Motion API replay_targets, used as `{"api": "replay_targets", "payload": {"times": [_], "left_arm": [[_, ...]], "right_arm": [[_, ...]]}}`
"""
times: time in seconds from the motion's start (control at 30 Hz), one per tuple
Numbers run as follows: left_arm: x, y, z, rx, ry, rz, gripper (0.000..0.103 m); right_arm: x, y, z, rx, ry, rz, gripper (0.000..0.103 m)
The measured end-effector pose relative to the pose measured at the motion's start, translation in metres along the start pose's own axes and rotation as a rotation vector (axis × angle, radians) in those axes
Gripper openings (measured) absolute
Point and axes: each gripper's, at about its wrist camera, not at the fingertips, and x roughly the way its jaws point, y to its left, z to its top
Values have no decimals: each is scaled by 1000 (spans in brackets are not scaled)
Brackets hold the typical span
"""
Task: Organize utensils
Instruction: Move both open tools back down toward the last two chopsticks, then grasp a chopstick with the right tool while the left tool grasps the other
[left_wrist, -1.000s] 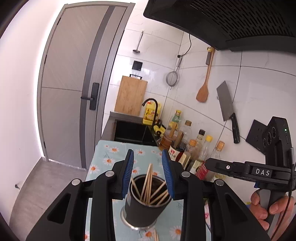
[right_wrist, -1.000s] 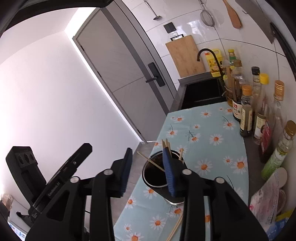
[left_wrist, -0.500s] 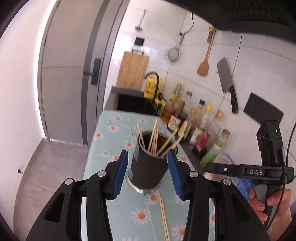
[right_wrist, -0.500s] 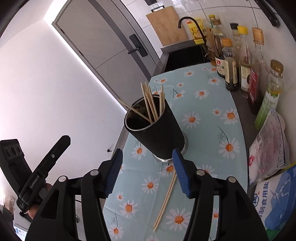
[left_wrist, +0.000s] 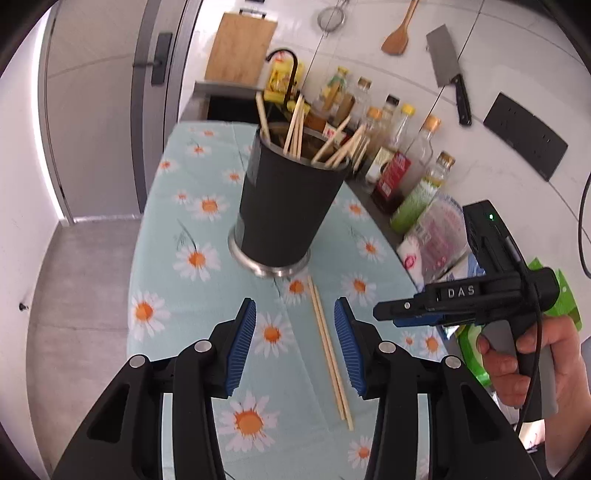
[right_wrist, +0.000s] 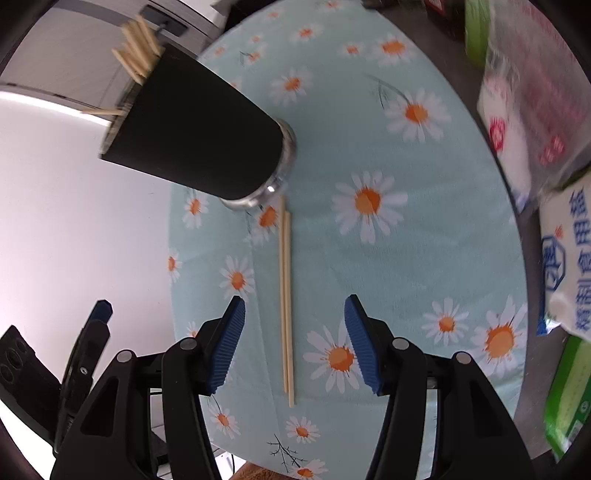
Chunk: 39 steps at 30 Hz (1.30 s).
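Daisy-printed, pale blue cloth (left_wrist: 207, 206) covers the narrow counter you are working over, with a grey door and a white tiled wall behind it. Nearest to you, your left gripper (left_wrist: 294, 338) has its blue-padded jaws spread wide and holds nothing; your right gripper (right_wrist: 293, 338) is likewise wide open and empty, and in the left view it shows in your right hand (left_wrist: 532, 365), off to the side. Between and just beyond the fingers of both lies a pair of pale wooden chopsticks (right_wrist: 286, 295), side by side and touching, flat on the cloth, their far ends just short of the holder's base. Beyond them stands the tall black cylindrical utensil holder with a steel foot (left_wrist: 288, 206), upright, with a good many wooden chopsticks (left_wrist: 295, 125) already leaning inside it. To your right, bagged goods (right_wrist: 524, 110) crowd the counter edge, and farther back a row of glass condiment bottles (left_wrist: 399, 147) lines the wall, under a hanging cleaver (left_wrist: 448, 70) and wooden spatula (left_wrist: 397, 35). By the look of it, most of the job is done: the bulk of the sticks are in the holder, and this loose pair is the only utensil you can see left on the cloth. It remains for you to close on it, lift it and drop it in with the others.
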Motion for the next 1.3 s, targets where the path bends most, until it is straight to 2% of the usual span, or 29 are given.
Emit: {"api": "replay_targets", "payload": {"times": [0.1,0.17,0.23,0.33,0.5,0.67,0.8,1.0,1.2,1.3], "left_arm": [[19,3,-12,1,103,-26,43],[25,4,-21,10,136,-32,43],[31,6,-29,7,171,-42,43],[37,12,-39,-9,205,-57,43],[43,24,-53,-49,248,-84,43],[43,29,-59,-53,257,-101,43],[42,34,-57,-59,254,-108,43],[45,40,-55,-72,259,-116,43],[51,46,-54,-80,274,-116,43],[52,45,-52,-79,277,-118,43]], "right_arm": [[14,2,1,11,27,-26,56],[24,7,2,8,49,-35,53],[33,14,2,-16,68,-59,36],[44,24,4,-49,91,-95,26],[60,32,8,-64,112,-147,19],[74,39,10,-79,112,-188,18],[78,43,11,-87,115,-213,10],[87,53,13,-93,106,-251,10],[101,77,10,-161,110,-380,5],[105,79,12,-152,122,-393,5]]}}
